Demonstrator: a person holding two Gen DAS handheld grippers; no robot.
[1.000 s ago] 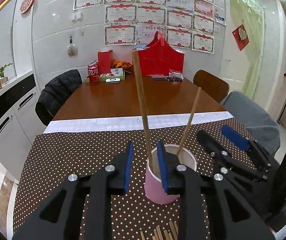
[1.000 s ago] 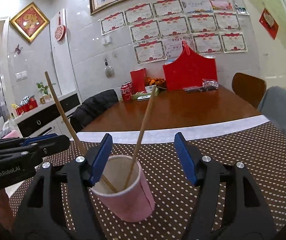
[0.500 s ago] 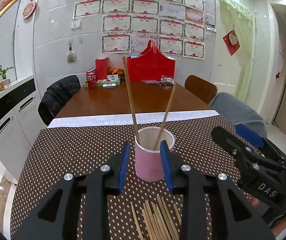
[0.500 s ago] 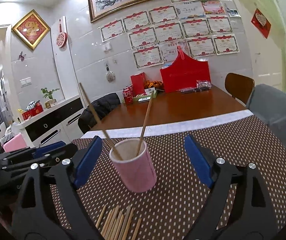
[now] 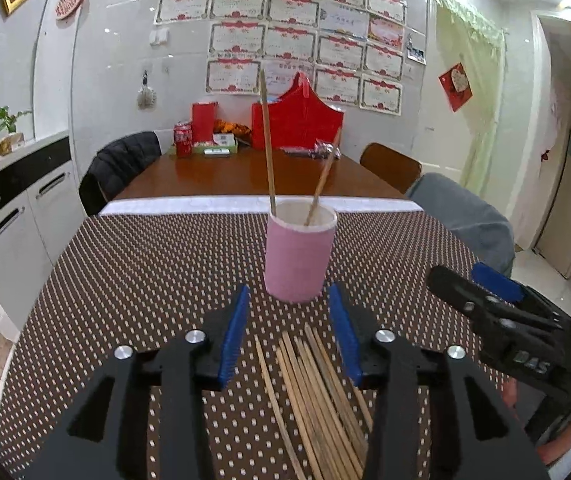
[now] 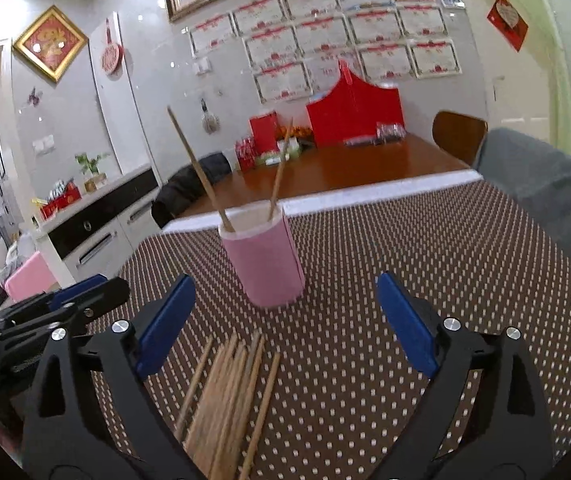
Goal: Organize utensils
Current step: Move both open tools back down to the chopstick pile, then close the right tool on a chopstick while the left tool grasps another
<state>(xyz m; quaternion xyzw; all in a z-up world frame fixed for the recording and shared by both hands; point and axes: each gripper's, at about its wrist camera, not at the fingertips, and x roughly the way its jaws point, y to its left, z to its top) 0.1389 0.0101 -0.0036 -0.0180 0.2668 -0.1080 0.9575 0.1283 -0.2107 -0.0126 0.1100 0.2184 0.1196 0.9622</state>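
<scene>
On the dotted tablecloth (image 5: 133, 280) (brown, white-edged), certificates (image 5: 237, 38) cover the wall.

Only "DAS" can be read, in pale letters on the black right gripper (image 5: 497, 286) body.
</scene>
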